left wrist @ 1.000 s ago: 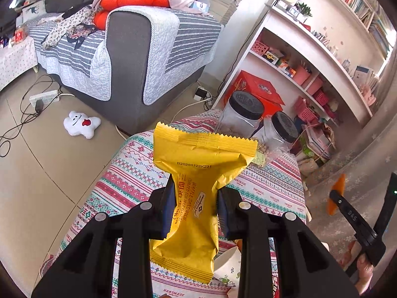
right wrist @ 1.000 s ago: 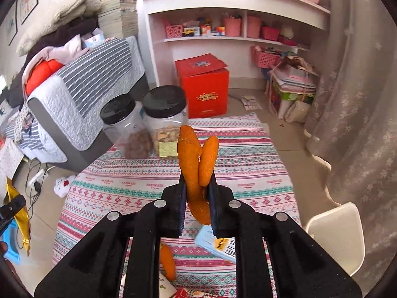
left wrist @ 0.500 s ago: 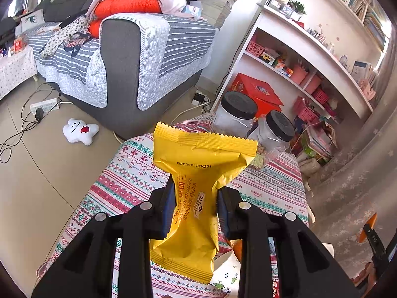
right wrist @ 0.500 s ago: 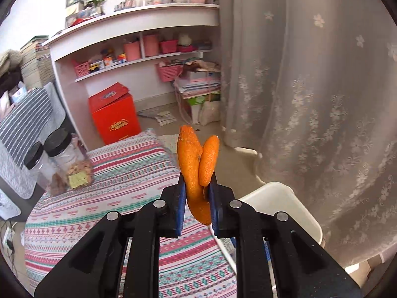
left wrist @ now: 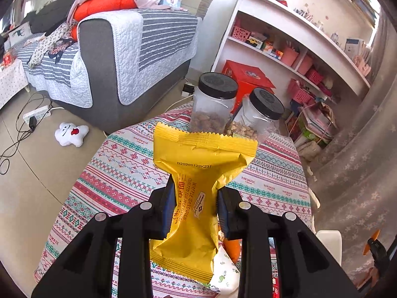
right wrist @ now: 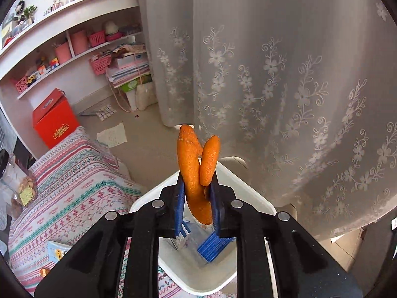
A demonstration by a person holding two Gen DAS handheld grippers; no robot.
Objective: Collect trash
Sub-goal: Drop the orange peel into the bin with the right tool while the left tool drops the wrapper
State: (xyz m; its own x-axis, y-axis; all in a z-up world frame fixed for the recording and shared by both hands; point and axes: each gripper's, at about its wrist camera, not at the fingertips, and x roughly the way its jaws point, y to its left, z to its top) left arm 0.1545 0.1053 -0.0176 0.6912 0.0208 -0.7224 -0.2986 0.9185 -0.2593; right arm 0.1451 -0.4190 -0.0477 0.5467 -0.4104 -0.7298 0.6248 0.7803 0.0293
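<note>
R gripper (right wrist: 197, 196) hangs over the white bin (right wrist: 250, 196) w/ the orange peel (right wrist: 192, 171) between jaws that have just been easing apart, prob. to drop it in. L gripper (left wrist: 196, 207) pinches the yellow wafer wrapper (left wrist: 198, 173) above the table (left wrist: 119, 171), waiting its turn.

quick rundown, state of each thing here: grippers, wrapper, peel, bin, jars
left gripper: shut on yellow wrapper
right gripper: over the bin, jaws just been opening, orange peel between them
white bin: open, trash inside
two jars: lids on, upright
</note>
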